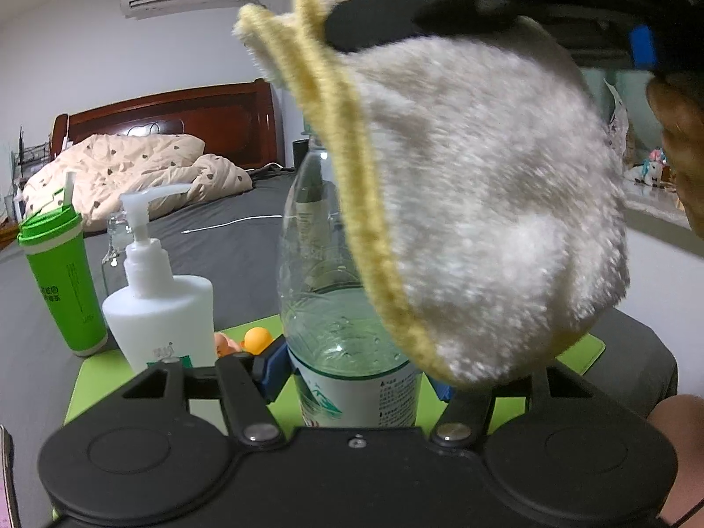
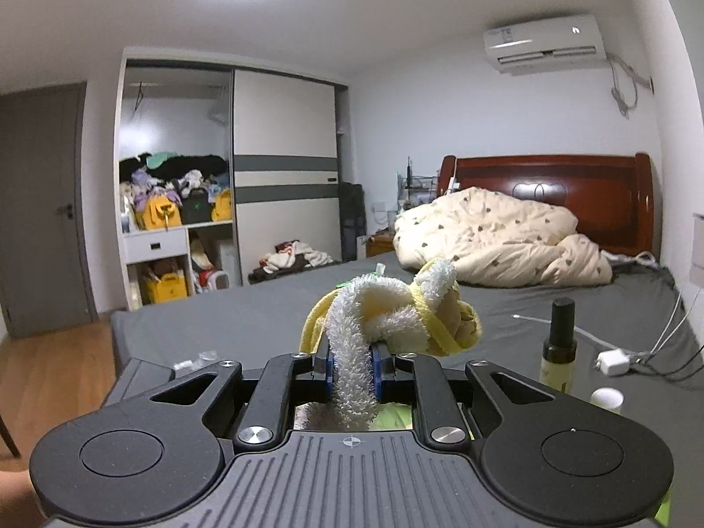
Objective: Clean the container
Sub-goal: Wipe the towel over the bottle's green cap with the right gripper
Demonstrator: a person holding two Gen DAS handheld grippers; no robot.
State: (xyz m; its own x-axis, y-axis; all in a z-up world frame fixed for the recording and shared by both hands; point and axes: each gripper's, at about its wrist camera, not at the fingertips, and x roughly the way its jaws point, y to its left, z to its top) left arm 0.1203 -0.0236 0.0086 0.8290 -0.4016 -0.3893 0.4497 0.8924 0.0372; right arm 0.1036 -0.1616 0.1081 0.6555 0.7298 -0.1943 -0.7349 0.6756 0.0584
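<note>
The bed [image 2: 273, 308] with its grey sheet fills the room behind everything, and the green counter [image 1: 585, 347] sits just in front of it. On that counter stands the clear water bottle [image 1: 334, 299], the container to be cleaned, upright and part full. The left tongs [image 1: 356, 378] are closed around the bottle's lower body, their blue pads pressed to either side near the label. Just left of the bottle stand a white pump bottle [image 1: 163, 308] and, further left, a green tumbler [image 1: 61, 281].

The fluffy white cloth [image 1: 484, 202] with a yellow hem hangs against the bottle's right side, covering its upper half. The right tongs [image 2: 352, 374] pinch a bunched fold of that cloth tight.

I judge the risks thus: a hard sideways wipe could twist the smooth bottle out of its grip or tip it into the pump bottle; whether a cap is on is hidden, so water might spill. The cloth could also slip free, being held by one fold.
</note>
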